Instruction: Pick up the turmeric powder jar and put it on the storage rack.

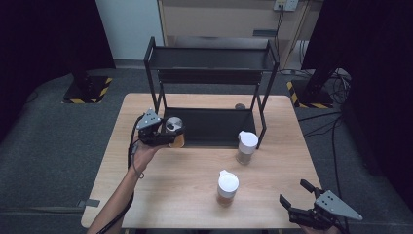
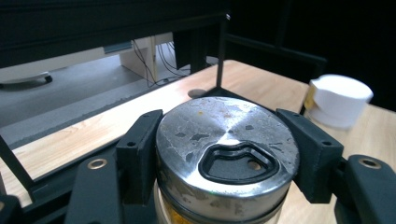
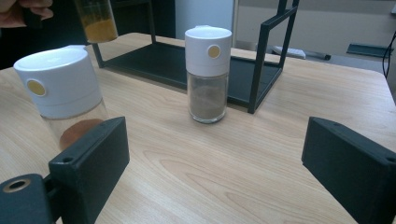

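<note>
Here the left claw [image 1: 174,137] clamps a steel-lidded jar [image 2: 227,158] of orange powder; the right claw [image 1: 296,192] gapes wide near two white-capped jars of brown spice.

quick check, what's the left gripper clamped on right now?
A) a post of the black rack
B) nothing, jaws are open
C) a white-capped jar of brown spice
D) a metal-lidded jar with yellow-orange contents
D: in the left gripper view the two black pads press on either side of the metal-lidded jar, and the high view shows the left gripper holding it up at the front left corner of the black rack.
</note>
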Available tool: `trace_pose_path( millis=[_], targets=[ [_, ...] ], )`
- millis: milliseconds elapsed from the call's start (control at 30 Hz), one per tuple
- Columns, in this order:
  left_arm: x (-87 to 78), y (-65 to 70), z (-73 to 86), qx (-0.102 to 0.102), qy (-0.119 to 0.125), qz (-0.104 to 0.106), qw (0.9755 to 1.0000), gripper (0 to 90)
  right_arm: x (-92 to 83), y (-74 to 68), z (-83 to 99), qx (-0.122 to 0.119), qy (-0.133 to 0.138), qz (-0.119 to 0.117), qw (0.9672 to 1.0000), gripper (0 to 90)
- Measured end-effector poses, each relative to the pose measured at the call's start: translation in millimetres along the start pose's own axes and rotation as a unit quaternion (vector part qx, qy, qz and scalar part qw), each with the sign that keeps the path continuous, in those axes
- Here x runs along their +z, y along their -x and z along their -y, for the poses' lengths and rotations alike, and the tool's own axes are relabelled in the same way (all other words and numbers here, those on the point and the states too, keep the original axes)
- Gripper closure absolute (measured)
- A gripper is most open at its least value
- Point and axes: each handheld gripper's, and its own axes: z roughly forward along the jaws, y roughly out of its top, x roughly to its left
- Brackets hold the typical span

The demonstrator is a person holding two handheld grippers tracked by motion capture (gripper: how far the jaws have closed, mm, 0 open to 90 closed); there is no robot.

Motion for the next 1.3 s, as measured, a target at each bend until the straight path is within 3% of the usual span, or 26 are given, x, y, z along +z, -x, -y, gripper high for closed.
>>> trace_pose_path(
  millis=[433,800,1300],
  targets=[
    [40.8,9.5,-17.0,0.014,0.001,-0.050,0.9987,34.0,-0.7,1.5,0.7,0.002,0.002,-0.003,1.0000,7.6],
    [71.6,9.3,-2.7,0.003,-0.001,-0.088,0.9961,34.0,-1.1,2.5,1.3,0.002,0.005,-0.007,1.0000,7.7],
    [84.8,3.4,21.3,-0.016,-0.017,-0.110,0.9937,34.0,-1.1,3.8,1.9,0.006,0.006,-0.010,0.9999,7.7]
  ],
)
